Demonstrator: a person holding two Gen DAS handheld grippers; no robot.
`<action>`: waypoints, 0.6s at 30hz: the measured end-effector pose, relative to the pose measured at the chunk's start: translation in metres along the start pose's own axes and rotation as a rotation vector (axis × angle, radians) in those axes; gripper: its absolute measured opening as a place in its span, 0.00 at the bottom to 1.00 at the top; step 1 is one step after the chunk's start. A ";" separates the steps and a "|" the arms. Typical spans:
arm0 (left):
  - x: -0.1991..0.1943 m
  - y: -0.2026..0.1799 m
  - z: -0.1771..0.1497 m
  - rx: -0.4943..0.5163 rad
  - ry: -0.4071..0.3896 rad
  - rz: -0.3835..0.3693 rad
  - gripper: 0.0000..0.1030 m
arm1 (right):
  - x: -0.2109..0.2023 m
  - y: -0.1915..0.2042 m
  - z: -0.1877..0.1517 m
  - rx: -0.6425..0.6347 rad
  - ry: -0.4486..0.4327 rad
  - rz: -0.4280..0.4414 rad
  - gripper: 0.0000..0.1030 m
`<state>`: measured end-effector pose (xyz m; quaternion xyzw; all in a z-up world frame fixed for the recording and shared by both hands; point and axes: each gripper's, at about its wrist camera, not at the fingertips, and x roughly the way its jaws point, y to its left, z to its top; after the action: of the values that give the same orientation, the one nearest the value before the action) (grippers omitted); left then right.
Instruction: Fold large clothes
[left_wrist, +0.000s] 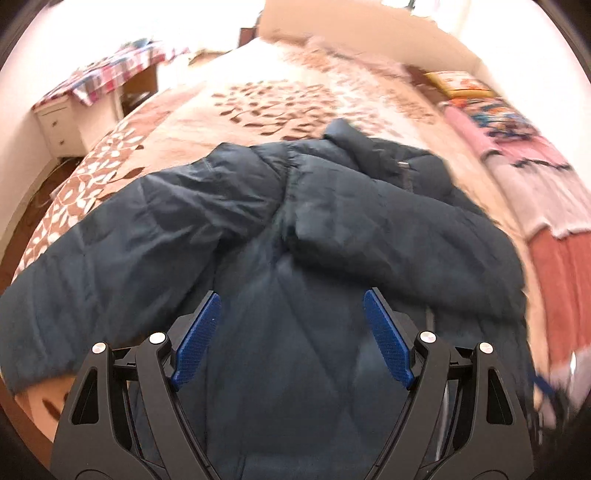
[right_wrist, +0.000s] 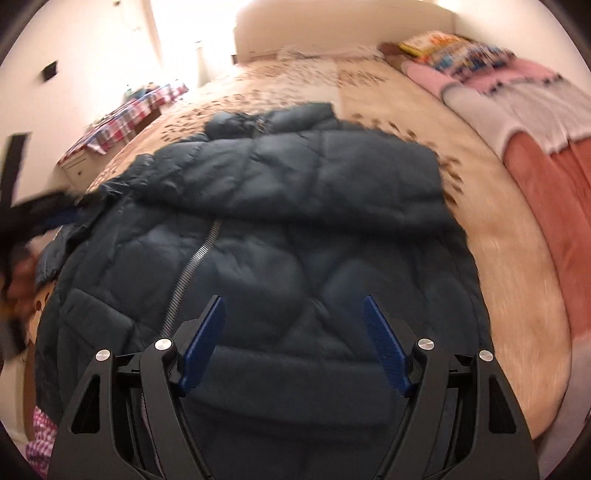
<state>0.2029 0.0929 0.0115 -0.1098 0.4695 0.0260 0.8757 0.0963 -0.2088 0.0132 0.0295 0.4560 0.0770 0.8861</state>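
Left wrist view: a dark navy quilted puffer jacket (left_wrist: 295, 206) is seen spread on a bed covered by a beige blanket with brown leaf print (left_wrist: 258, 99). The left gripper (left_wrist: 291, 302) is held above the jacket's lower body, spread wide, blue pads well apart, nothing between them. Contact with the fabric cannot be told; the frame is blurred by motion.

Right wrist view: the same jacket (right_wrist: 258, 221) fills the centre. The right gripper (right_wrist: 293, 306) is likewise spread wide and empty, poised over the hem region. A silver zipper line (right_wrist: 192, 266) is seen running diagonally up the front, so the jacket lies front side up. One sleeve or side panel appears laid across the chest, a horizontal fold edge crossing above the zipper's upper end; likely placed so to narrow the garment into a rectangle before a lengthwise fold.

Orientation: the collar (right_wrist: 266, 118) points away from the grippers toward the headboard, the hem toward the holder. The long axis runs collar to hem, roughly along the bed's length and along both camera directions.

Both grippers are judged to be positioned at the hem end because the next fold would be hem toward collar; a grasp at each lower corner would be needed. Puffy filling is likely to spring back, so pressing down may be called for.

A pink and rust striped blanket (right_wrist: 535, 147) lies along the bed's right edge, well apart from the jacket. A checked cloth on a side cabinet (left_wrist: 110, 74) is seen at far left.
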 end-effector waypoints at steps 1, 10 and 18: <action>0.015 -0.002 0.010 -0.018 0.015 0.003 0.77 | 0.001 -0.008 0.001 0.028 0.004 0.012 0.72; 0.069 -0.003 0.031 -0.130 0.044 0.123 0.60 | 0.066 -0.118 0.032 0.677 0.062 0.306 0.66; 0.044 -0.001 0.017 -0.112 0.013 0.063 0.00 | 0.079 -0.143 0.048 0.820 0.014 0.275 0.10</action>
<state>0.2411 0.0930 -0.0153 -0.1442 0.4761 0.0790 0.8639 0.1966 -0.3364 -0.0401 0.4391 0.4469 0.0068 0.7794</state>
